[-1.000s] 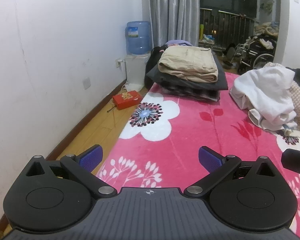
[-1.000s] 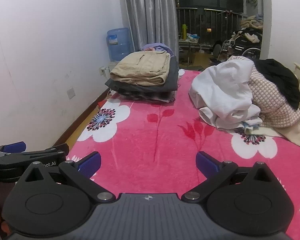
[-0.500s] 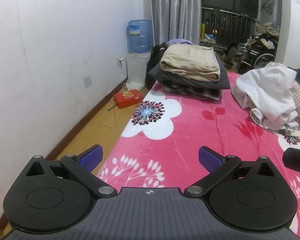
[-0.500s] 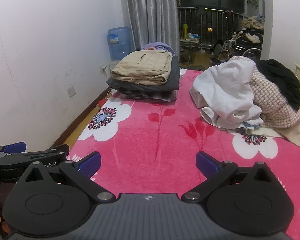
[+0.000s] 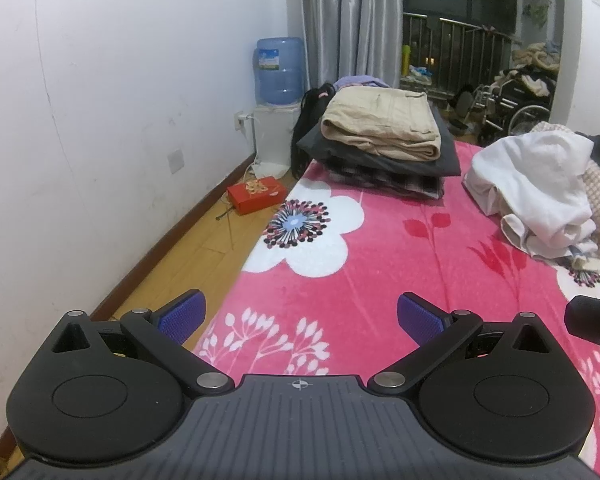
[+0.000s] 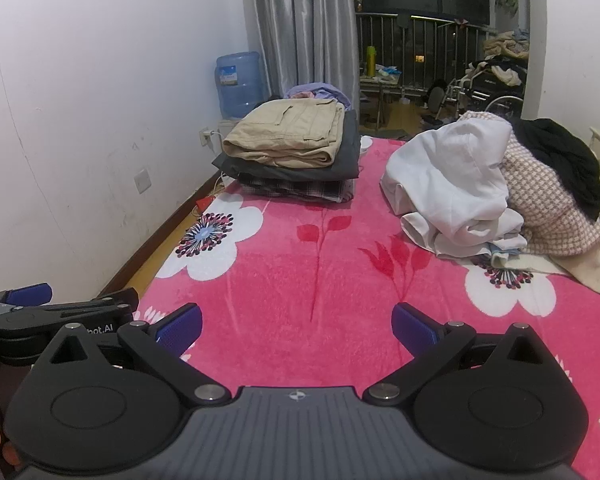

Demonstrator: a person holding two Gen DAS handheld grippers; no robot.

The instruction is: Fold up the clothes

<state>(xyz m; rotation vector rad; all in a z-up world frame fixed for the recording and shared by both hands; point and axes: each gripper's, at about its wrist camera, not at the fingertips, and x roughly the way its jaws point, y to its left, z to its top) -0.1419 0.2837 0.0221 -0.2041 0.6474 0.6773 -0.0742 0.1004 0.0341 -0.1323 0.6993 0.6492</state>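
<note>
A folded stack [image 6: 296, 156] was seen finished on the bed [image 6: 300, 280], an unfolded heap [image 6: 496, 192] remained, and both hand-held grippers [image 5: 298, 314] [image 6: 296, 322] were held apart, empty.

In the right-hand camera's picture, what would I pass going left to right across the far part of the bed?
Blue water bottle → folded stack topped by tan trousers → white garment → pink checked garment → black garment.
</note>
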